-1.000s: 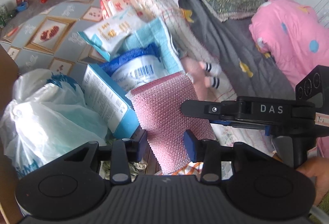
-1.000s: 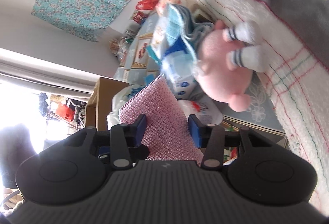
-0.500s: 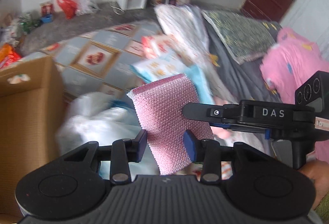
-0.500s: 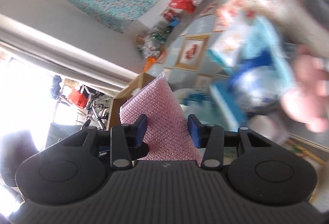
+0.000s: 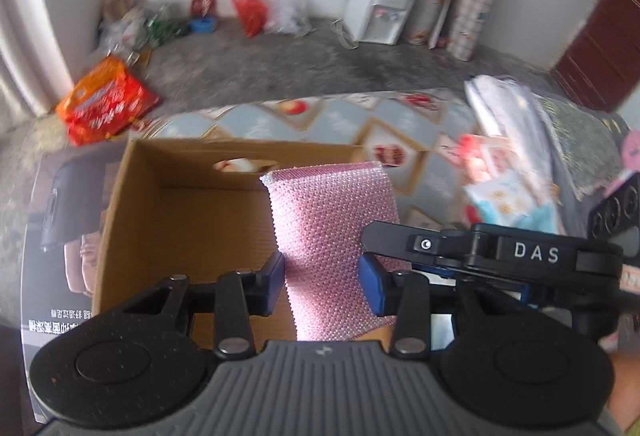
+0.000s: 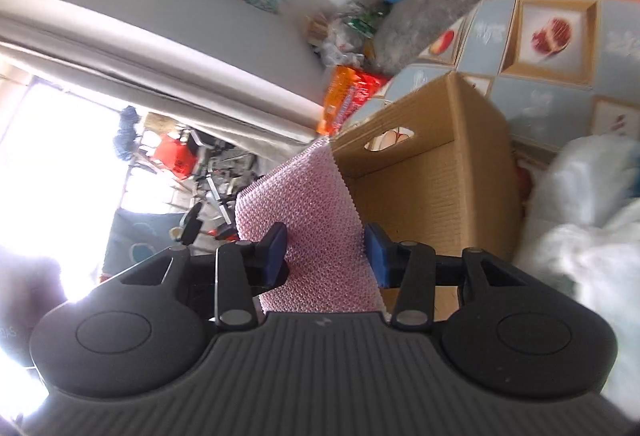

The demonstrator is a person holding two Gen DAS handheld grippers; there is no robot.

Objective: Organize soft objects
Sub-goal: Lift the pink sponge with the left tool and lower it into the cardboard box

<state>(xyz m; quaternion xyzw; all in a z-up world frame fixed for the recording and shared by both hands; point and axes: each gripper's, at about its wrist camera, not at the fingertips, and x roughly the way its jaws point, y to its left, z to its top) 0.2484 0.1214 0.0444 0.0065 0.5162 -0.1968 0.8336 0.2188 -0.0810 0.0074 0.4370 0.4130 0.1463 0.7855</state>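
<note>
From the left wrist camera, the left gripper [image 5: 320, 278] tips steeply down over an open brown cardboard box [image 5: 132, 203], its two blue pads clamped on the long edges of a pink, bumpy-textured rectangular sponge pad [image 5: 332, 224]. The pad's long axis runs straight away from the gripper, its free short end reaching toward the far wall of the box, where an oval handle hole shows. The pad hangs over the right part of the box's opening, clear of the bare cardboard floor. The right gripper [image 5: 370, 232] comes in level from the right, a black finger marked DAS lying across the pad's right edge; a bit of the person's hand [image 5: 624, 376] shows at the lower right corner. Beyond the box lie a patterned floor mat [image 5: 400, 123] and an orange snack bag [image 5: 106, 101]. From the right wrist camera, the right gripper [image 6: 325, 252] points only gently downward, blue pads closed on the same pink pad [image 6: 308, 211], which stretches up and away with its far end beside the near-left corner of the box [image 6: 440, 171]. A white plastic bag [image 6: 580, 220] sits to the right of the box.
</note>
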